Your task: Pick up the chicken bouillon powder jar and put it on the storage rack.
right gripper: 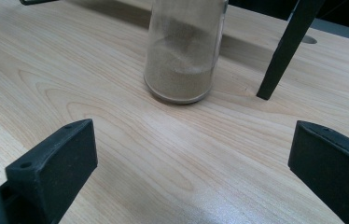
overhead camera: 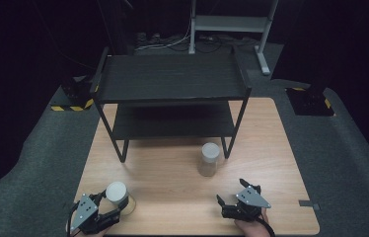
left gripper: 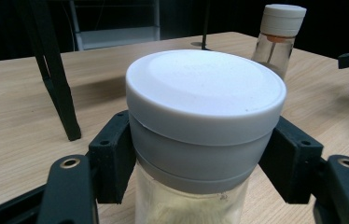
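Pinching a jar (left gripper: 200, 140) just under its lid, my left gripper (overhead camera: 104, 210) has both black pads pressed against the grey collar, one on each side. The pads are matte, blocky plastic with small screw holes, and the arms behind them carry brass-coloured rivets. The lid (left gripper: 205, 88) is a broad, flat disc of pale grey plastic with a faintly grainy top and a rounded edge; below it the jar wall is clear and cylindrical, with something pale inside that I cannot make out. The jar's base is cut off at the bottom of the left gripper view. From the high view it stands on the near left part of the table (overhead camera: 172, 173), a light wood-grain board with rounded corners.

My right gripper (overhead camera: 239, 200) rests at the near right edge with its jaws spread wide, nothing between them. Ahead of it stands a second jar (right gripper: 184, 51), clear, round, part filled with fine tan powder; its top is cut off in the right gripper view, though the high view shows a pale lid on it. Just beyond it, a slim black leg of the two-tier shelf (overhead camera: 172, 79) meets the table. The shelf's lower tier lies in shadow.
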